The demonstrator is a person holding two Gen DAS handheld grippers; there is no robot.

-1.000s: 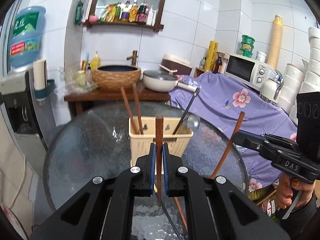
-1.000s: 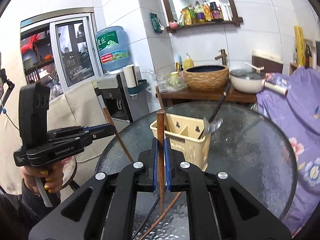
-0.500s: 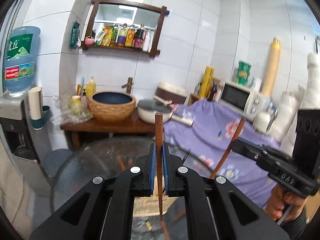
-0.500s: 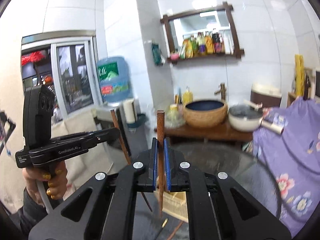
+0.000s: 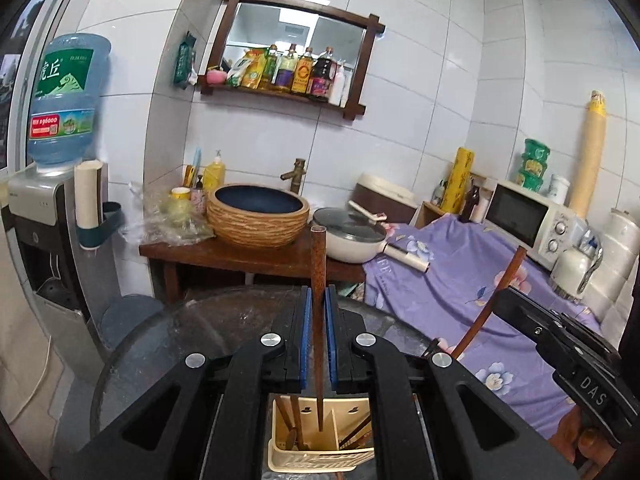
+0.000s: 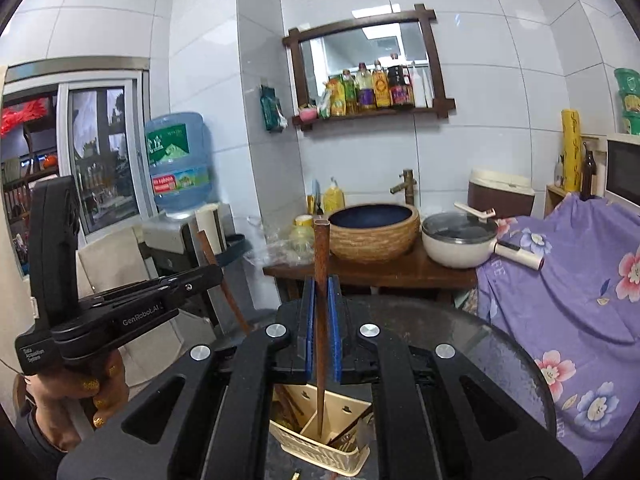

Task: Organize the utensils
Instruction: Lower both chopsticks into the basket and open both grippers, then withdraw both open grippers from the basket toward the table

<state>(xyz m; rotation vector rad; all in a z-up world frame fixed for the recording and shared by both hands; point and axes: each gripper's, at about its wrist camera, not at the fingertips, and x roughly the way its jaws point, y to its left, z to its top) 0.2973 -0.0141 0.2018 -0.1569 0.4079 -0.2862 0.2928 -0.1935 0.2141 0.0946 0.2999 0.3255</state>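
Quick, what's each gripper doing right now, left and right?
Left gripper: closed on a brown wooden chopstick.
Right gripper: closed on another brown wooden chopstick.

Left gripper (image 5: pixel 318 344) and right gripper (image 6: pixel 321 328), both clamped shut, side by side.

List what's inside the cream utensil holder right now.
The utensil holder has dividers; its left compartment holds brown wooden utensils, and dark sticks lean on the right. The gripper bodies cover both sides and the bottom, so the full contents cannot be counted.
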